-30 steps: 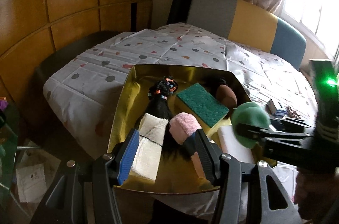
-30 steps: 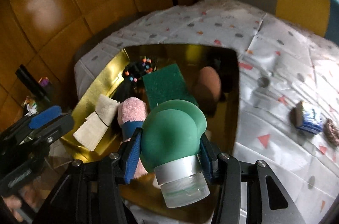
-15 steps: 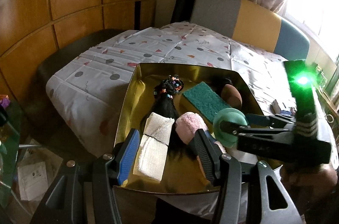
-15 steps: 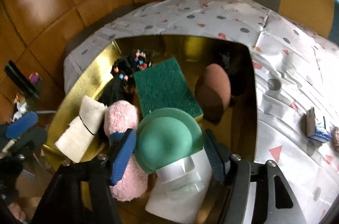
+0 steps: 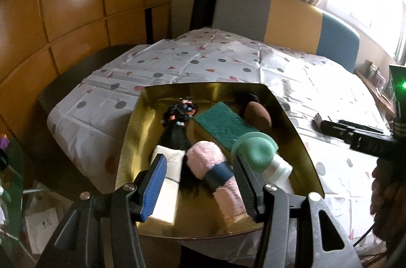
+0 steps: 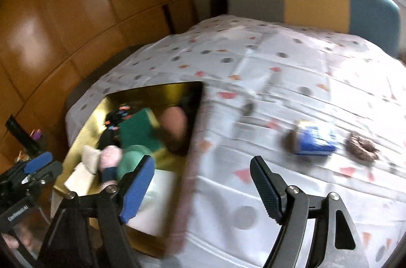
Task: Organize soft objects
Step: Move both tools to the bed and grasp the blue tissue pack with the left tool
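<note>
Tray (image 5: 299, 141), gold, sits on the spotted cloth (image 5: 203, 65). Inside lie a green puff (image 5: 256, 148) on its white base, a pink roll (image 5: 215, 166), a sponge (image 5: 220, 123), a white towel (image 5: 170, 166), a dark hairpiece (image 5: 177, 131) and a brown egg-shaped sponge (image 5: 258, 113). Left gripper (image 5: 200, 181) hovers over the tray's near end, jaws apart, gripping nothing. Right gripper (image 6: 203, 181) is over the cloth beside the tray, jaws opening with nothing between them. A blue packet (image 6: 314, 141) and a brown scrunchie (image 6: 362, 148) lie on the cloth, well apart from the tray.
</note>
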